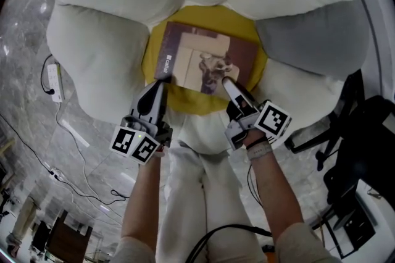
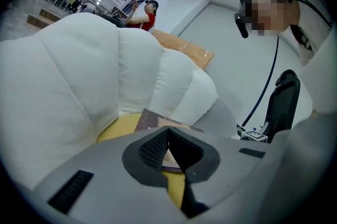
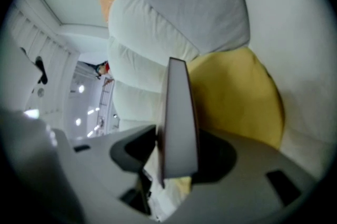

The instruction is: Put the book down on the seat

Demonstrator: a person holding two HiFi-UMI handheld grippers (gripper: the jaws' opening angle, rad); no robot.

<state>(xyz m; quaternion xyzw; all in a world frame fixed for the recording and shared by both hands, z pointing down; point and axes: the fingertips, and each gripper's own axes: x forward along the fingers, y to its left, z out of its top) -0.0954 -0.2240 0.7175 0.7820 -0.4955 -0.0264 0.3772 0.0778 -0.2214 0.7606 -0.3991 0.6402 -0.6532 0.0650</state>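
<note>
The book lies cover up across the yellow centre cushion of the seat. Its far end is well in over the cushion, and its near edge hangs towards the person. It looks as good as down, though I cannot tell whether its whole underside is resting yet.

The left claw is closed on the near left corner, with the cover pinched between its pads. The right claw has its jaws on either side of the near edge. They stand at a middling width and seem to have a little slack, so this one looks like a guide rather than a clamp.

To finish the step well, I would let the book's weight settle fully onto the cushion before letting go. Then spread both claws just enough to clear the cover and draw them straight back along the book's plane. Lifting or twisting could drag it off centre (the cushion is soft and domed).

The white petal cushions and the grey petal ring the centre. A book nudged sideways would end up tilted against one of them, so I would keep the withdrawal low and slow.
</note>
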